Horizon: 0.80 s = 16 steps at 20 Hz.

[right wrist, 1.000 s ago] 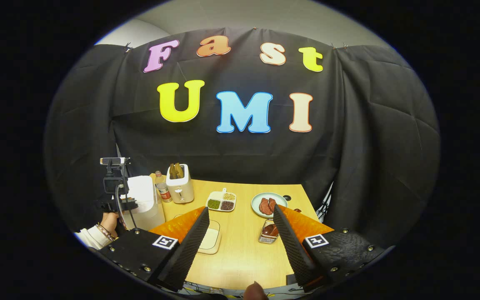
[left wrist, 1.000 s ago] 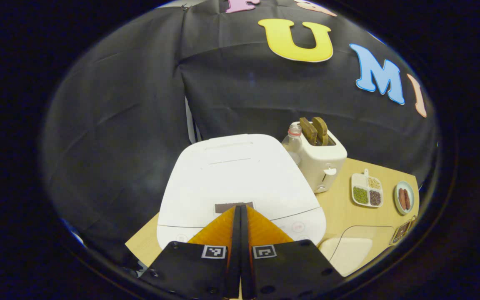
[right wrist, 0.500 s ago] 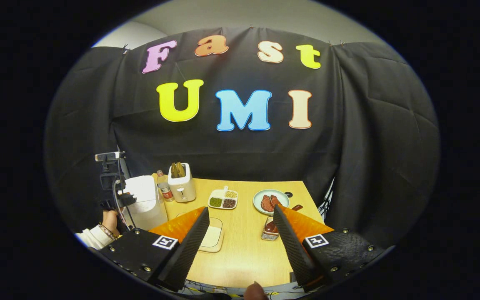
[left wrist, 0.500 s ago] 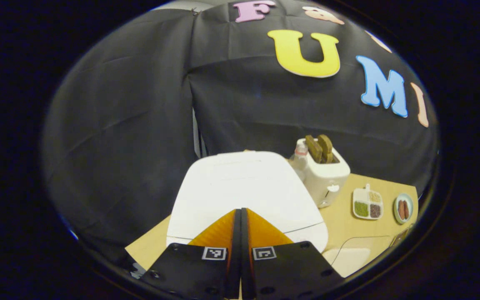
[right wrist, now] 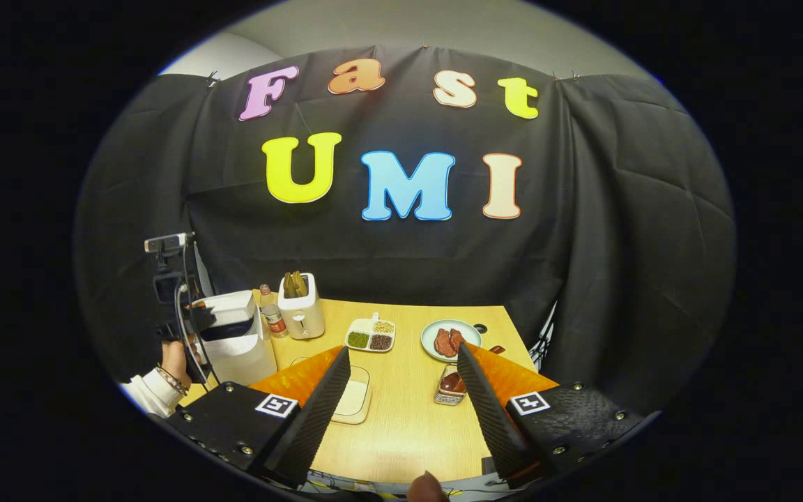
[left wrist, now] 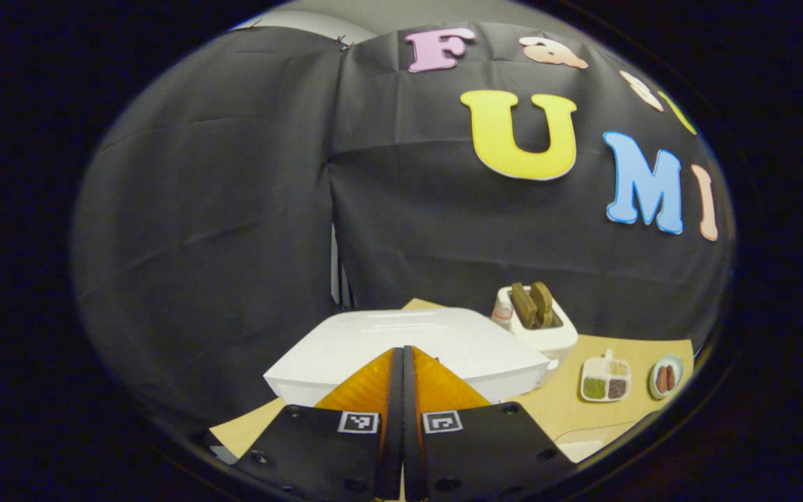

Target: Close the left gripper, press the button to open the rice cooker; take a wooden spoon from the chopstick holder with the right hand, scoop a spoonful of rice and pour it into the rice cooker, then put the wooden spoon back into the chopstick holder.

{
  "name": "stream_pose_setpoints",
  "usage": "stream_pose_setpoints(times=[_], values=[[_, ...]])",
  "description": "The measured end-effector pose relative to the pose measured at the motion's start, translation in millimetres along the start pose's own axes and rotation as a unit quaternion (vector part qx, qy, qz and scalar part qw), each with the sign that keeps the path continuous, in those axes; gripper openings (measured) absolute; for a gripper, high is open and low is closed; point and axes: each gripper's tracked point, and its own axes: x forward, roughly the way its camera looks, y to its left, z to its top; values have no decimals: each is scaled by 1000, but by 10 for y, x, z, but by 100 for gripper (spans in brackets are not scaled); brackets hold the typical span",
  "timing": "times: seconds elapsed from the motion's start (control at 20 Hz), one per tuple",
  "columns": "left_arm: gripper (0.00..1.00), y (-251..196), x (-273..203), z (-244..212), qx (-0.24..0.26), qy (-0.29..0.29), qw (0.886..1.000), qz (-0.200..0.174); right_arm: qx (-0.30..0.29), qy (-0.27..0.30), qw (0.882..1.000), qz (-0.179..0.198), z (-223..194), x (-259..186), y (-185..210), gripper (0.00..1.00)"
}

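White plastic makes up the rice cooker (left wrist: 408,345), which stands at the table's left rear corner, close to the black cloth wall; in the left gripper view its lid fills the middle ground, seen nearly edge-on as a broad smooth slab, and in the right gripper view the lid (right wrist: 226,307) is lifted off the body, with a dark gap beneath it. No writing on the cooker can be read, and the small can (right wrist: 275,323) beside it carries a label too small to make out. The left gripper (left wrist: 403,355) has its fingers pressed flat together with nothing between them, its tips just in front of the lid's near edge. In the right gripper view that same tool is held by a hand (right wrist: 177,359) with a white sleeve and a bracelet, raised at the cooker's left side. The right gripper (right wrist: 401,366) hovers low over the near edge of the wooden table (right wrist: 408,418), level and facing the back wall, its jaws spread wide and empty. Between its fingers lie a shallow tray of rice (right wrist: 354,401) and the mesh chopstick holder (right wrist: 449,389) with the wooden spoon (right wrist: 479,357) leaning out of it. A toaster (right wrist: 301,310) holding two slices stands right of the cooker.
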Motion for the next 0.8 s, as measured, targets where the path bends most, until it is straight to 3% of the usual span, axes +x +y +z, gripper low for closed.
stream_pose_setpoints(times=[0.2, 0.5, 0.8], values=[[9, 53, -227, 284, -56, -21, 997, -39, 8, -4, 1000, -11, -12, 93, -119, 95], [7, 124, -893, 306, -75, -31, 994, -73, 45, 4, 999, -17, -113, 460, -588, 95], [6, 283, -1665, 413, -55, -59, 996, -46, 160, 39, 986, 23, -488, 1123, -1195, 96]])
